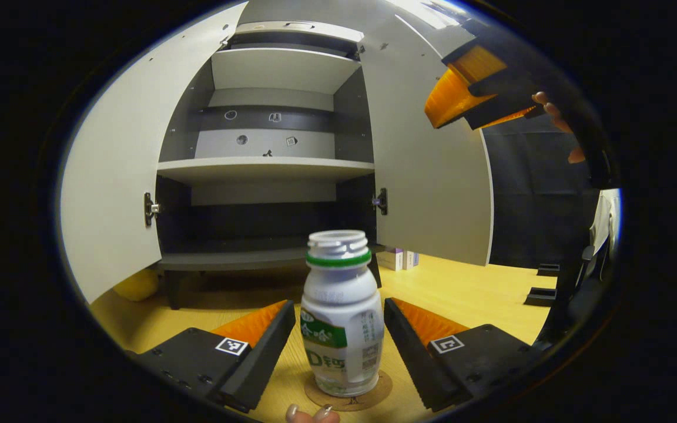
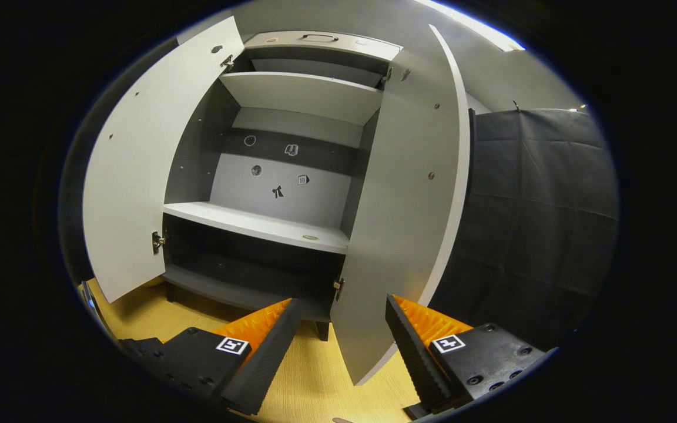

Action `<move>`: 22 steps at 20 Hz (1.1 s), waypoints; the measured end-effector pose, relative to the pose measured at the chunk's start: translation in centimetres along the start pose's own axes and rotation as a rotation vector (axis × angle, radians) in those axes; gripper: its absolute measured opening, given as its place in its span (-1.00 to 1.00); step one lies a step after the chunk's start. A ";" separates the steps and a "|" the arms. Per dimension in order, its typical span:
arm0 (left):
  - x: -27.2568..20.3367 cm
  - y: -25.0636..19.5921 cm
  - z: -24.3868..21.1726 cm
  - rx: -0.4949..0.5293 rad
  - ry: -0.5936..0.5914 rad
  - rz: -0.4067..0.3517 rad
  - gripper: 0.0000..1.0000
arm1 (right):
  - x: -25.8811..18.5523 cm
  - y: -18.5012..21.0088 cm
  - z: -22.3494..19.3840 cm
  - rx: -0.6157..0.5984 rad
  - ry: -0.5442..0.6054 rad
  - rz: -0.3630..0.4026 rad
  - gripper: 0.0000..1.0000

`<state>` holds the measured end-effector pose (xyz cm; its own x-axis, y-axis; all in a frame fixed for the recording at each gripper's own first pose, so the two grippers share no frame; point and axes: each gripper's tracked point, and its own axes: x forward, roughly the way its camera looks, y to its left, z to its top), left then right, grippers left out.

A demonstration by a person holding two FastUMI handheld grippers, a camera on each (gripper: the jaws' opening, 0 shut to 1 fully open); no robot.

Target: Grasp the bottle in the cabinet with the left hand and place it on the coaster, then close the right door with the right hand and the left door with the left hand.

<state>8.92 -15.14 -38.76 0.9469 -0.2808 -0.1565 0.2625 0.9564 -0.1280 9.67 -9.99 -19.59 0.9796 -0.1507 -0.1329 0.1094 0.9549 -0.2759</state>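
Fingers of the left gripper [image 1: 338, 346] stand apart, flanking the bottle [image 1: 342, 317] on the coaster [image 1: 381, 392], lower centre; right gripper [image 2: 341, 346] fingers spread wide before the right door [image 2: 409, 223].

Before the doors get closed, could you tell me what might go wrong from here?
1. The bottle stands on the coaster between the open left gripper's fingers; pulling back crookedly could clip it and tip it.
2. The right door's edge sits between the open right gripper's fingers; a push there may slip off.
3. The bottle stands before the cabinet, so the left door might brush it.
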 end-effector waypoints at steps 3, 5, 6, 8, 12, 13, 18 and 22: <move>-0.4 0.3 3.7 0.006 -0.036 -0.015 0.93 | -1.2 -1.2 1.0 0.005 0.004 -0.020 0.94; -1.1 0.5 6.3 -0.005 -0.036 -0.032 0.93 | -2.4 -1.7 2.0 0.021 0.013 -0.038 0.94; -1.5 0.6 7.6 -0.029 -0.036 -0.043 0.93 | -3.2 -1.9 2.6 0.031 0.017 -0.045 0.94; -3.0 0.7 10.2 -0.074 -0.023 -0.064 0.93 | -4.9 -2.3 3.9 0.040 0.014 -0.060 0.94; -7.3 0.9 16.4 -0.100 -0.033 -0.152 0.94 | -7.4 -5.6 6.1 0.033 -0.011 -0.149 0.94; -8.3 1.1 17.5 -0.104 -0.034 -0.170 0.94 | -7.8 -6.5 6.3 0.043 -0.012 -0.177 0.94; -12.5 4.3 21.9 -0.084 -0.020 -0.129 0.94 | -6.6 -11.1 6.8 0.013 -0.006 -0.236 0.95; -15.2 9.1 24.6 -0.062 -0.011 0.034 0.94 | -3.4 -14.3 8.1 -0.001 -0.029 -0.238 0.95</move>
<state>1.46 -0.17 -13.42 0.9570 -0.2475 -0.1514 0.2188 0.9584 -0.1834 6.13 -21.09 -7.49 0.9307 -0.3638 -0.0368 0.3374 0.8933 -0.2971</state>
